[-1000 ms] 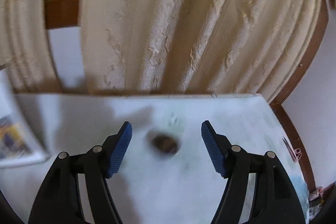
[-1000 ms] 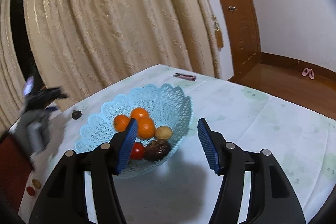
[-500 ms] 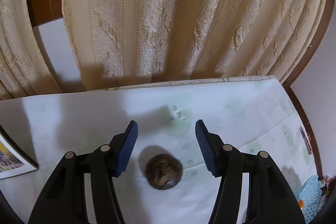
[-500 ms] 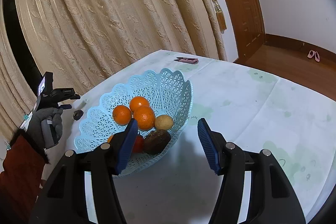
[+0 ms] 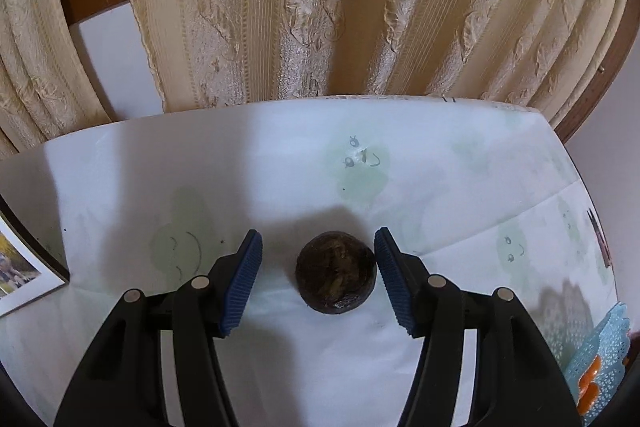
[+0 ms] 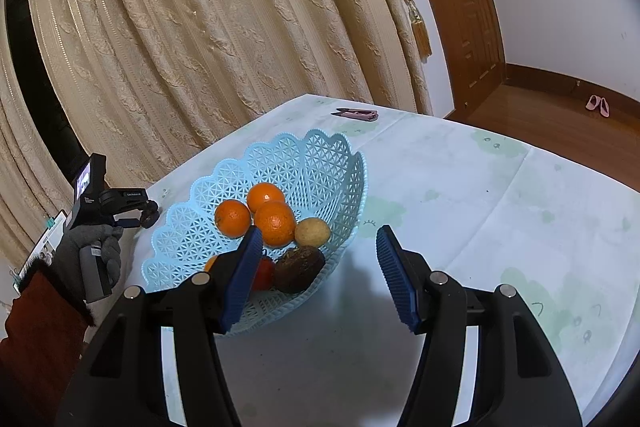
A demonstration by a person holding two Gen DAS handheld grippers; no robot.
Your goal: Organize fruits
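Observation:
A dark brown wrinkled fruit (image 5: 336, 273) lies on the white tablecloth between the blue pads of my left gripper (image 5: 319, 279), nearer the right pad, which looks close to touching it. The jaws stand open. In the right wrist view the same fruit (image 6: 150, 217) sits at the left gripper's tips. My right gripper (image 6: 319, 279) is open and empty, hovering just in front of a light blue lattice basket (image 6: 320, 163). The basket holds three oranges (image 6: 275, 223), a yellowish fruit (image 6: 313, 231), a dark brown fruit (image 6: 299, 269) and a red one (image 6: 264, 273).
Cream curtains (image 5: 320, 7) hang just behind the table's far edge. A photo or booklet (image 5: 20, 275) lies at the left. A pink clipper (image 6: 356, 114) lies beyond the basket. The basket's rim (image 5: 600, 359) shows at the left wrist view's lower right. A wooden door (image 6: 460, 7) stands behind.
My left gripper has moved forward and down, so the dark fruit now lies between its pads. My right gripper has shifted slightly, staying open in front of the basket.

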